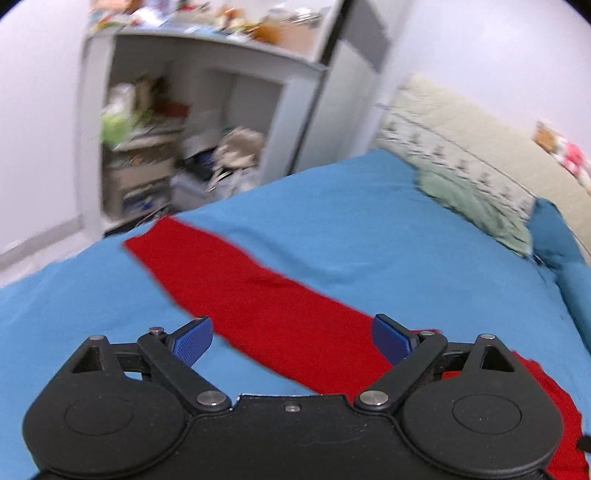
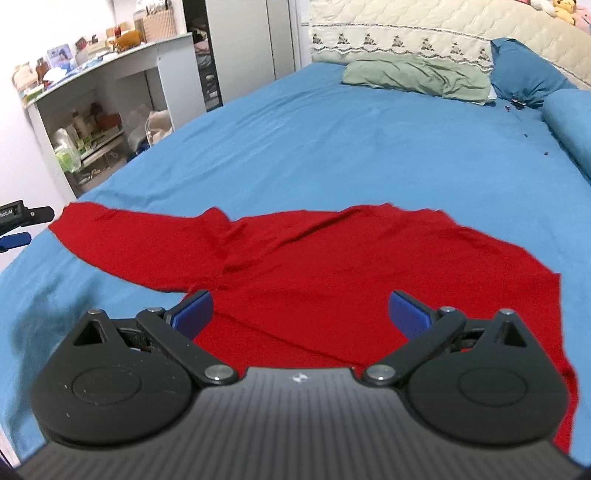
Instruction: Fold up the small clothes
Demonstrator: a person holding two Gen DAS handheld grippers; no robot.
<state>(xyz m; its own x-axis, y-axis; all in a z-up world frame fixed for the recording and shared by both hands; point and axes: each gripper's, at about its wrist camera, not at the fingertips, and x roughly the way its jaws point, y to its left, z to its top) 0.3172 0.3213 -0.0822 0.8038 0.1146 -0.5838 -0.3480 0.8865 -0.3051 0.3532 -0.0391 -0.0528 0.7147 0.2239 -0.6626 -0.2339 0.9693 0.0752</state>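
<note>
A red long-sleeved garment [image 2: 332, 266] lies spread on the blue bed sheet [image 2: 351, 140]. One sleeve stretches out to the left. In the left wrist view the sleeve [image 1: 240, 291] runs diagonally under my left gripper [image 1: 293, 341], which is open and empty just above it. My right gripper [image 2: 301, 312] is open and empty over the garment's body, near its front edge. The left gripper's blue fingertips [image 2: 14, 239] show at the far left edge of the right wrist view, beside the sleeve end.
A green pillow [image 2: 417, 77], a dark blue pillow [image 2: 528, 74] and a cream quilted headboard [image 2: 406, 33] are at the bed's far end. A white shelf unit [image 2: 110, 96] with clutter stands left of the bed. Plush toys [image 2: 561, 11] sit on the headboard.
</note>
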